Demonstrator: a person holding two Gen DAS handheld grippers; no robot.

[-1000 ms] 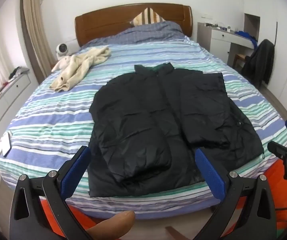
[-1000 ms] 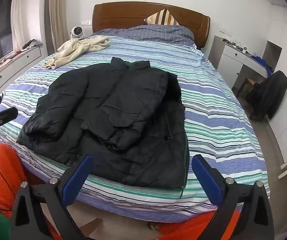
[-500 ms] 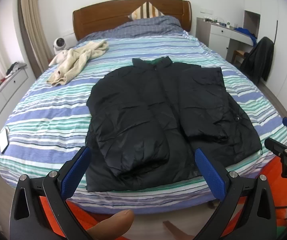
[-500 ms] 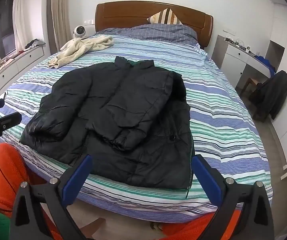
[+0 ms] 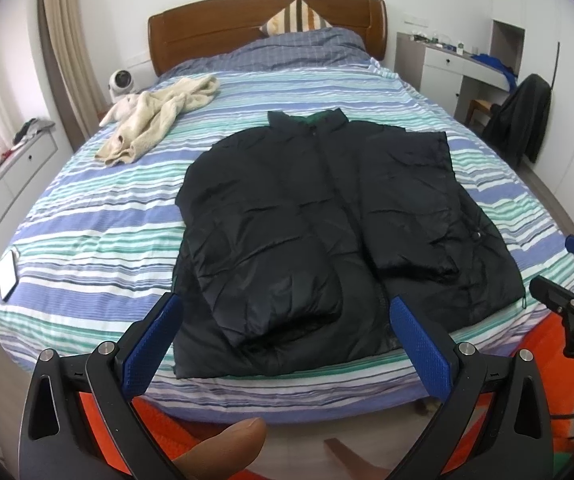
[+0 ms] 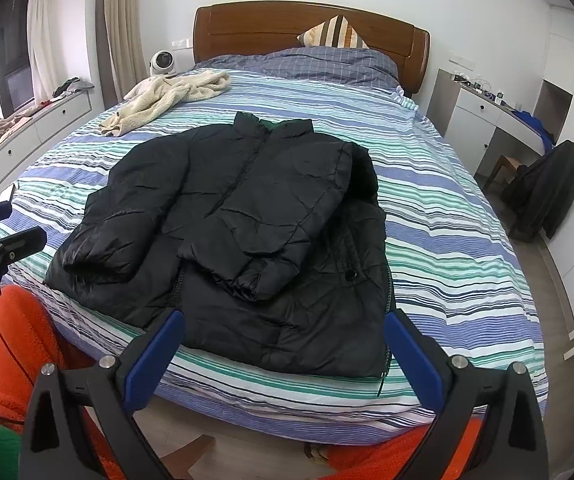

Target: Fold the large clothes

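Observation:
A black puffer jacket (image 5: 327,224) lies front up on the striped bed (image 5: 87,216), collar toward the headboard, both sleeves folded in across its chest. My left gripper (image 5: 287,320) hovers open just short of the jacket's hem at the foot of the bed, nothing between its blue pads (image 5: 155,340). In the right wrist view the same jacket (image 6: 247,224) fills the middle. There my right gripper (image 6: 285,340) is also open and empty, held before the hem near its right corner. Each gripper shows at the edge of the other's view.
A cream garment (image 5: 159,116) lies crumpled at the bed's far left near a small white fan (image 5: 121,82). A white desk (image 6: 483,116) and a chair draped in dark clothing (image 6: 547,192) stand on the right. Drawers (image 5: 3,184) line the left wall. Orange fabric (image 6: 23,360) sits below the bed's foot.
Both grippers have come slightly closer to the foot of the bed, so the jacket looks a little larger. The jacket itself has not moved and both grippers stay open.

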